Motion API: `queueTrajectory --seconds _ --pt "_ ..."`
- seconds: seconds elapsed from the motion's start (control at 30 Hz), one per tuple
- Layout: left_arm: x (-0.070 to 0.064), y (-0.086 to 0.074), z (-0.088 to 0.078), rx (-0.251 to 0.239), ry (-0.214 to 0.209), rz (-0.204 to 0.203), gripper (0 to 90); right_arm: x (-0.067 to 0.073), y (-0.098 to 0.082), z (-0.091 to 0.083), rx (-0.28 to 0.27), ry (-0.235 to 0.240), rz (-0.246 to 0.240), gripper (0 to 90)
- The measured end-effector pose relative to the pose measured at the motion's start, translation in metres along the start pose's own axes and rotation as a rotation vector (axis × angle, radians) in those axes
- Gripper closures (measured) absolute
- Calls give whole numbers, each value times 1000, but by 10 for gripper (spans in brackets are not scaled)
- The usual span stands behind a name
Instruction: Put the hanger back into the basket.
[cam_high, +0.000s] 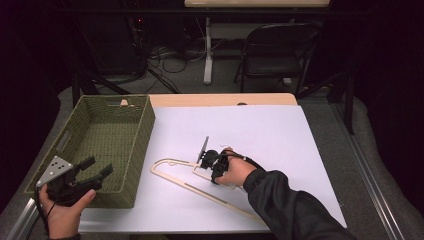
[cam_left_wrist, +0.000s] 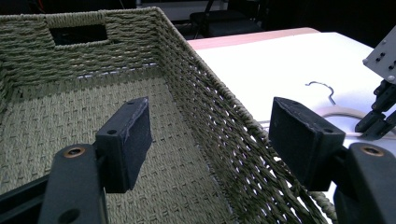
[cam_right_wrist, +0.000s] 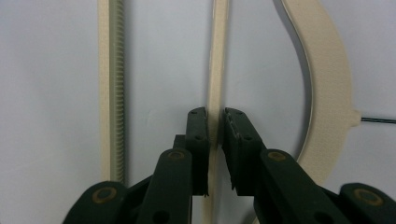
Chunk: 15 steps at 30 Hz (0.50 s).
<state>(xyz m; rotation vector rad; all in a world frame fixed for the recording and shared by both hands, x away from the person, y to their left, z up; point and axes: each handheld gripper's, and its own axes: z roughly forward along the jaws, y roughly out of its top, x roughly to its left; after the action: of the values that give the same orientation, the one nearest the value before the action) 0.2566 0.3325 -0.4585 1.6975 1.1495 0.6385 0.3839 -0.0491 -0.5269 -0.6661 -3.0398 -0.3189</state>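
A cream clothes hanger (cam_high: 200, 191) lies flat on the white sheet (cam_high: 265, 130), its metal hook (cam_left_wrist: 322, 86) pointing toward the far side. My right gripper (cam_high: 205, 162) points down at it and is shut on a thin straight bar (cam_right_wrist: 217, 56) of the hanger, which runs between the jaws of the right gripper (cam_right_wrist: 215, 123). The curved shoulder (cam_right_wrist: 327, 93) and a ribbed bar (cam_right_wrist: 112, 70) lie on either side. My left gripper (cam_high: 100, 166) is held open over the near right corner of the green woven basket (cam_high: 145, 130), nothing between its pads (cam_left_wrist: 135, 135).
The basket (cam_left_wrist: 70, 18) holds nothing and stands at the table's left. A strip of wooden tabletop (cam_high: 220, 99) shows beyond the sheet. Past the table stand a folding chair (cam_high: 277, 50) and a desk leg (cam_high: 207, 50), with cables on the floor.
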Motion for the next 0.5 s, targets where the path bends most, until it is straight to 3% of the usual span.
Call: queueTrajectory --seconds 0.07,0.5 --pt "0 0 0 4 1 1 297 0 1 -2 30 7 -7 819" --pt "0 0 0 3 1 -1 300 2 2 2 28 -10 17 842"
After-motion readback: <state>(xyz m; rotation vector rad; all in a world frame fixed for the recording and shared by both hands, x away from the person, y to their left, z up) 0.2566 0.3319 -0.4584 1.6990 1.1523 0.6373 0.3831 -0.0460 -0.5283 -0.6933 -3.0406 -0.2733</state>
